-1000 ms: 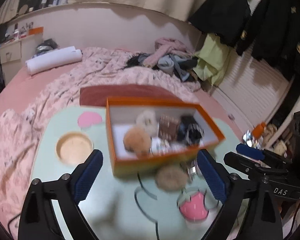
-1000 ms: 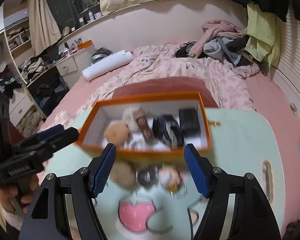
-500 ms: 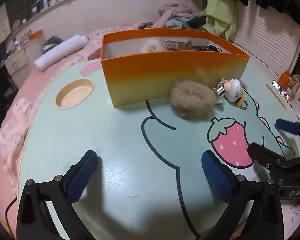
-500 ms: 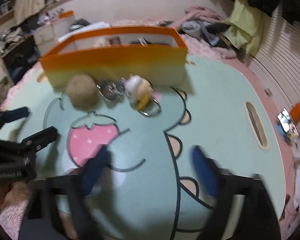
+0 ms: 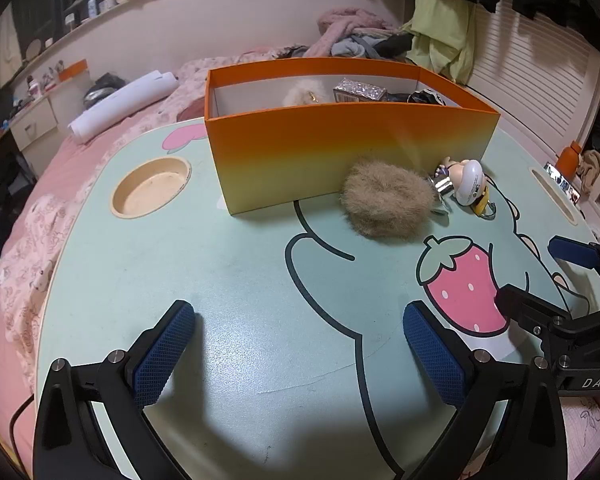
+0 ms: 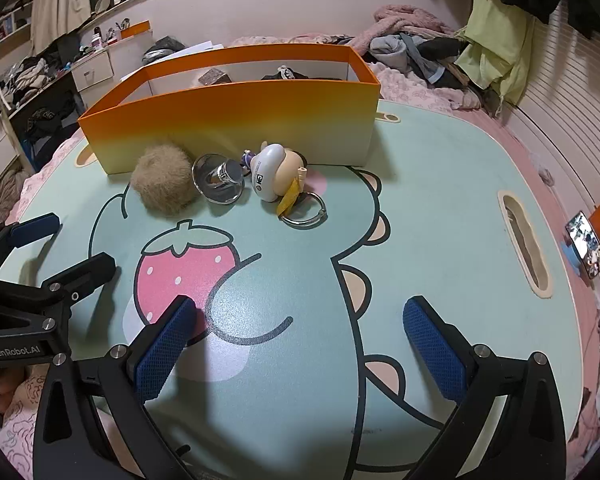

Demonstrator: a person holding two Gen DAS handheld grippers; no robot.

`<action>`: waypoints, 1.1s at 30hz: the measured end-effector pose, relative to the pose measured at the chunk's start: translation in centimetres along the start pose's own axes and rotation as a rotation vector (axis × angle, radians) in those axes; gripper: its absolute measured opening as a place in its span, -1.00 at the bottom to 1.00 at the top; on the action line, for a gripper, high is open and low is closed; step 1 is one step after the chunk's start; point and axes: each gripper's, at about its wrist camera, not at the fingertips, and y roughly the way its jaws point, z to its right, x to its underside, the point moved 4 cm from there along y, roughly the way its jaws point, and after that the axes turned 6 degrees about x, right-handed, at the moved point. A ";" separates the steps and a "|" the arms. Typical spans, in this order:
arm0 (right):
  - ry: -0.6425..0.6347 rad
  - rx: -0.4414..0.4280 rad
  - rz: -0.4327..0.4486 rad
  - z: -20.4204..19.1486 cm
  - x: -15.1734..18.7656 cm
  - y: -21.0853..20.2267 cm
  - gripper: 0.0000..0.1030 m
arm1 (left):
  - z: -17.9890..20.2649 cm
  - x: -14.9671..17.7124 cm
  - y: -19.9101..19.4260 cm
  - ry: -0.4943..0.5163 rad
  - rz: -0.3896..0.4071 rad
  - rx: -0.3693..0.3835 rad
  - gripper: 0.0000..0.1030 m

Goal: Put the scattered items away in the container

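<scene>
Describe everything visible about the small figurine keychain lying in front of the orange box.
The figurine keychain is a glossy, plastic-looking toy with a rounded white cap, a cream face and a purple bit at one end. It lies on its side on the table near the orange box, beside a glass piece. A yellow tag and metal ring trail from it. No fingers touch it.

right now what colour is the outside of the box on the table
Orange at the top fading to pale yellow at the base; the box shows it best in the right wrist view.

Pink bed (image 5: 40, 208) (clothes (image 6: 416, 46) heaped) behind mint table (image 5: 228, 292).
</scene>
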 end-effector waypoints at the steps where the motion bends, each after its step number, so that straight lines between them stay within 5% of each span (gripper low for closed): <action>1: 0.000 0.000 0.000 0.0 0.0 0.0 0.99 | 0.0 0.0 0.0 0.000 0.000 0.000 1.00; 25: -0.003 -0.004 0.011 -0.1 0.5 -0.1 0.99 | 0.0 0.1 -0.1 -0.001 0.000 0.000 1.00; 33: 0.188 -0.108 0.094 3.0 -0.2 -1.5 0.94 | 0.0 0.1 -0.1 -0.001 0.001 0.000 1.00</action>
